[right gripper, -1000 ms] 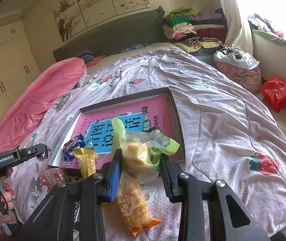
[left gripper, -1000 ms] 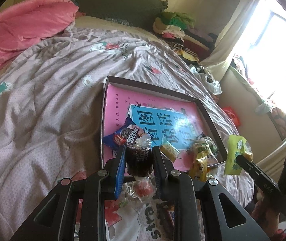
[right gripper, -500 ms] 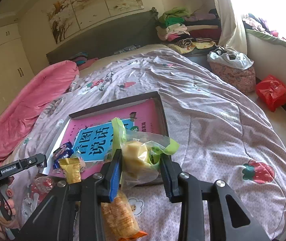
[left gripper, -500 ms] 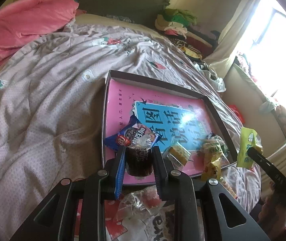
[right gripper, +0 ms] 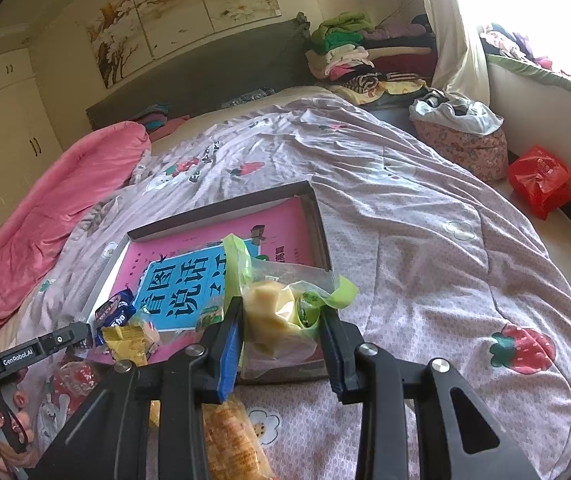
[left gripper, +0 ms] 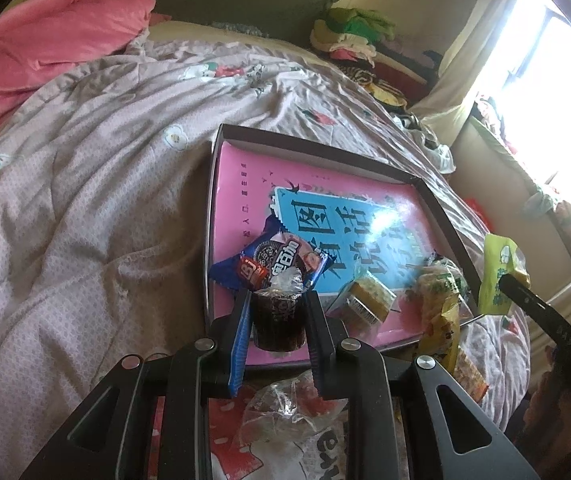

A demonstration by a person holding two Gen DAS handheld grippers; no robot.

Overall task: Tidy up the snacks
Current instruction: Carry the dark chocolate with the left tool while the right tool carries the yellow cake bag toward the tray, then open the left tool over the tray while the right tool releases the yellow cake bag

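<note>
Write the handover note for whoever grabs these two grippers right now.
Left gripper: shut on a dark jelly cup, held over the near edge of the box tray.
Right gripper: shut on a green-edged clear bag of yellow snack, held over the tray's near right corner.
Done: blue cookie pack, a small yellow cake pack and a yellow-green packet lie in or at the edge of the tray.
Left: release both held items into the tray, then collect the clear-wrapped red sweet and orange cracker pack lying on the bedspread near the grippers.
</note>
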